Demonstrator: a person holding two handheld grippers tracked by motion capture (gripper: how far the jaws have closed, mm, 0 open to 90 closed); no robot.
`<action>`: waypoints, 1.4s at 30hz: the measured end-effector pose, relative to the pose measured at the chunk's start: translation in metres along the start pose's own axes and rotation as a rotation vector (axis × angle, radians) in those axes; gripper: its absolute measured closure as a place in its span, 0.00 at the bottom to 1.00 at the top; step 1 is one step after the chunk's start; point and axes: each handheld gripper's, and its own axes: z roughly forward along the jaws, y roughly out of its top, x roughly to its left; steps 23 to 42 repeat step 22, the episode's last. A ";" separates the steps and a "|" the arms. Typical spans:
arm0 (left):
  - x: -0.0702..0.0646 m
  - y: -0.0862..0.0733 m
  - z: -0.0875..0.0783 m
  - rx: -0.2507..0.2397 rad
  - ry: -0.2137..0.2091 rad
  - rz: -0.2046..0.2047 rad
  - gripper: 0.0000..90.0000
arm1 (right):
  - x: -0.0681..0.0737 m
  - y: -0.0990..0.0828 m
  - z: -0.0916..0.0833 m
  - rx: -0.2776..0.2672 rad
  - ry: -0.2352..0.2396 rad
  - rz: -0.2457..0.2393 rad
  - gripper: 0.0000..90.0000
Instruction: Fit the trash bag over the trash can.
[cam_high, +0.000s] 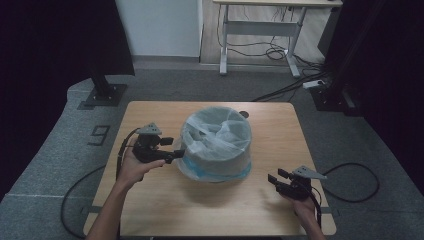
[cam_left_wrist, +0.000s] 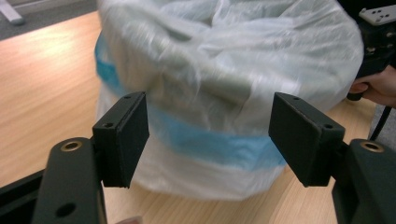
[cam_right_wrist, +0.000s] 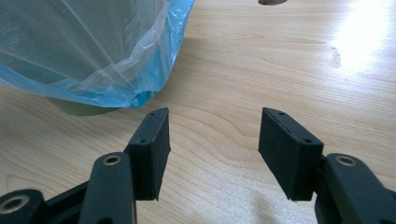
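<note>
Bin: the grey bin (cam_high: 216, 150) is sitting mid-counter, wrapped in a clear bag (cam_high: 220, 131) with a blue hem.
Left hand-held gripper: my left hand-held gripper (cam_high: 175, 148) is hovering just beside the bin's left wall, jaws spread, nothing pinched.
Right hand-held gripper: my right hand-held gripper (cam_high: 274, 176) is waiting well apart from the bin, jaws apart and empty.
Counter: I'm seeing bare wood on the counter (cam_high: 165, 200) in front of the bin, up to the near edge.

Lab: carpet (cam_high: 60, 150), cables (cam_high: 280, 90), rig stand (cam_high: 102, 92).
</note>
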 end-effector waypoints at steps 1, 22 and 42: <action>0.001 -0.003 -0.001 0.003 0.005 -0.004 0.32 | 0.000 0.000 0.000 -0.002 -0.002 0.001 0.47; 0.013 -0.023 0.004 0.021 0.015 -0.055 0.31 | -0.002 -0.001 0.001 0.001 -0.005 0.016 0.45; 0.013 -0.023 0.004 0.021 0.015 -0.055 0.31 | -0.002 -0.001 0.001 0.001 -0.005 0.016 0.45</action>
